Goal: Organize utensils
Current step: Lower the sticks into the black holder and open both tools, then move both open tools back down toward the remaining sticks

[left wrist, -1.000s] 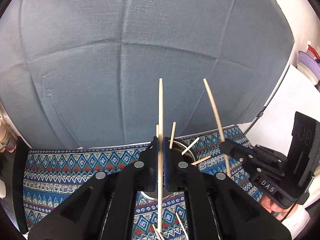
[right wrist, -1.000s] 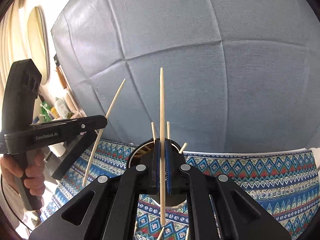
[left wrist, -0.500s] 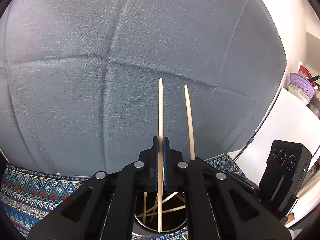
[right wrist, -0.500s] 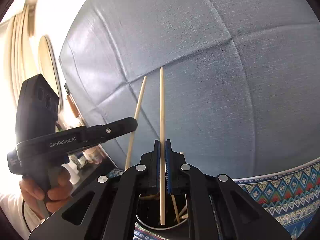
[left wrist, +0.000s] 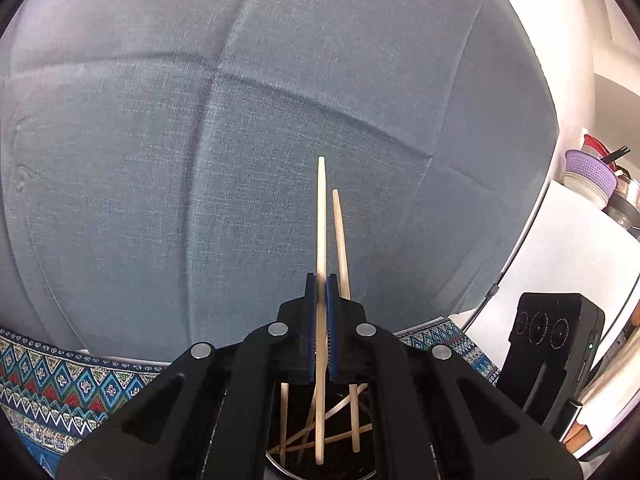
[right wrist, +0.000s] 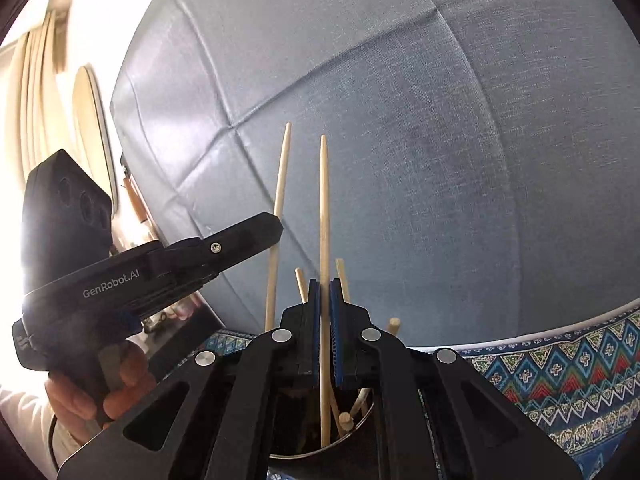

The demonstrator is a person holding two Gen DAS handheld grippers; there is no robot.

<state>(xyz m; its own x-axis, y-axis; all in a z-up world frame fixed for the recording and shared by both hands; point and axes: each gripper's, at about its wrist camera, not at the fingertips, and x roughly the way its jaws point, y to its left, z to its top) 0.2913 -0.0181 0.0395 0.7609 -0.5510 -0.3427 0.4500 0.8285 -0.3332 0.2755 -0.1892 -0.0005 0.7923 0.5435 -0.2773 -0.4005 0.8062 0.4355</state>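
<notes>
Left tool [left wrist: 321, 312]: pads clamped on one wooden chopstick [left wrist: 321, 216], upright, lower end inside the metal holder [left wrist: 280, 470].

Right tool [right wrist: 325, 312]: pads clamped on a second chopstick [right wrist: 324, 216], upright, lower end inside the same holder [right wrist: 356, 426].

Holder: stands on a patterned cloth [right wrist: 560, 372] over the tabletop, against its far edge by a blue-grey fabric backdrop [left wrist: 200, 140]; several loose chopsticks [left wrist: 340, 436] lean crossed inside.

Hand [right wrist: 92, 392]: grips the left tool's handle.

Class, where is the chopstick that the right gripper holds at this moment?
In the right wrist view the chopstick stands upright, clamped in the right gripper, its lower end inside the metal holder, right of the left gripper's chopstick.
</notes>
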